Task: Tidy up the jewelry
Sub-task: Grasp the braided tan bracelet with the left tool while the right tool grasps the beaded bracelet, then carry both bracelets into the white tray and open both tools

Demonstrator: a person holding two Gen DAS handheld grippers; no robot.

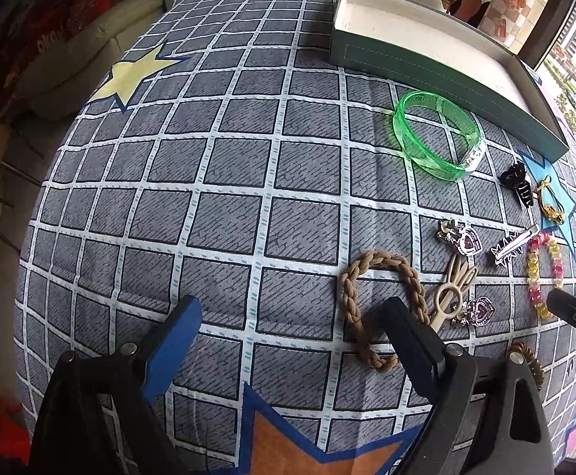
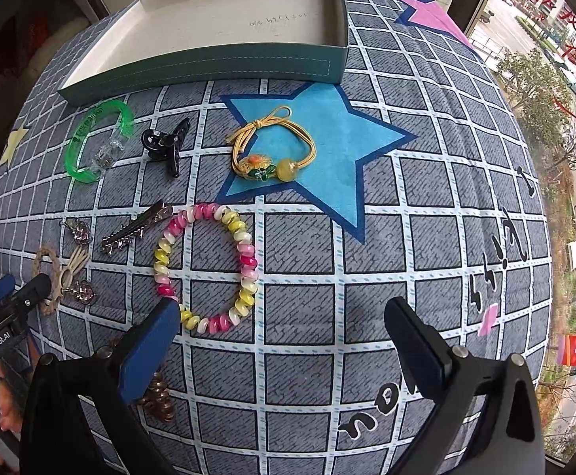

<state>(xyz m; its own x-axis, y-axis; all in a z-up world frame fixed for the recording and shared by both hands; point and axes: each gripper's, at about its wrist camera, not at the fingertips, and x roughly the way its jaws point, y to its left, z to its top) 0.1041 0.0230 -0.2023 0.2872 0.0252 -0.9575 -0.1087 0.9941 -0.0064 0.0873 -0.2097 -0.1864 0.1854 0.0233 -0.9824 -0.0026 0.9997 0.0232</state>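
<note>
An empty green box [image 1: 438,67] [image 2: 209,63] stands at the far side of the checked cloth. In front of it lie a green bangle [image 1: 436,134] [image 2: 90,142], a black claw clip [image 1: 519,184] [image 2: 167,144], a yellow cord tie [image 2: 272,146], a pink-and-yellow bead bracelet [image 2: 205,267] [image 1: 543,273], a silver clip [image 2: 135,227], a brown braided tie [image 1: 379,308] and heart brooches [image 1: 466,237]. My left gripper [image 1: 292,316] is open and empty beside the braided tie. My right gripper [image 2: 282,316] is open and empty over the bead bracelet's near edge.
A brown coil tie [image 2: 157,396] lies by my right gripper's left finger. A cream rabbit-shaped clip [image 1: 452,293] lies between the brooches. The table's edge drops to a sofa [image 1: 90,47] on the left and a window [image 2: 565,118] on the right.
</note>
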